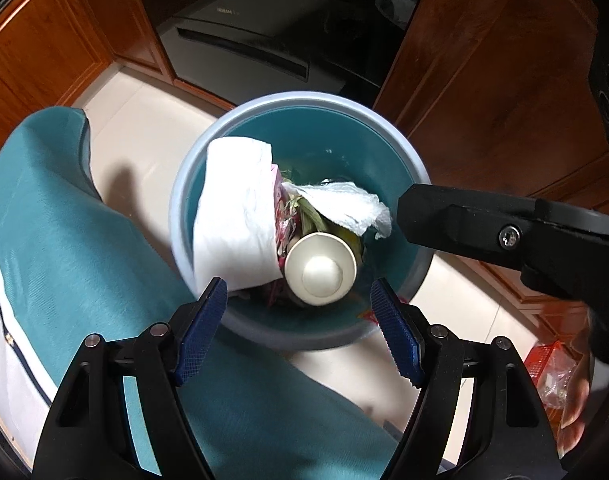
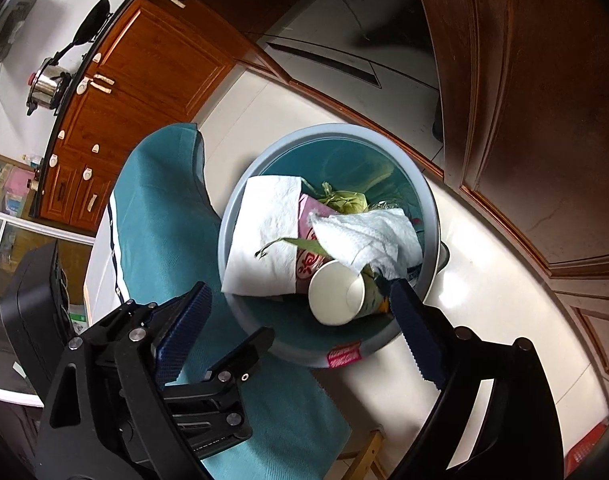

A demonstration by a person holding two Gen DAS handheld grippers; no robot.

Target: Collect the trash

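A round blue-grey trash bin (image 1: 304, 98) (image 2: 344, 130) with a teal inside stands on the pale floor, below both grippers. In it lie a white paper cup (image 1: 320, 272) (image 2: 336, 296) on its side, a folded white paper towel (image 1: 236, 216) (image 2: 264, 240), a crumpled tissue (image 1: 344, 204) (image 2: 368, 236), a pink wrapper (image 2: 308, 216) and green leaves. Above the bin's near rim, my left gripper (image 1: 298, 292) is open and holds nothing. My right gripper (image 2: 300, 288) is also open and empty over the bin; one of its black fingers (image 1: 464, 220) reaches in from the right.
A teal cloth-covered seat (image 1: 84, 240) (image 2: 164, 220) curves along the bin's left side. Wooden cabinets (image 2: 152, 64) stand behind, a dark wooden door (image 2: 524, 120) to the right, and a grey appliance (image 1: 244, 40) at the back. A red basket (image 1: 544, 360) sits at lower right.
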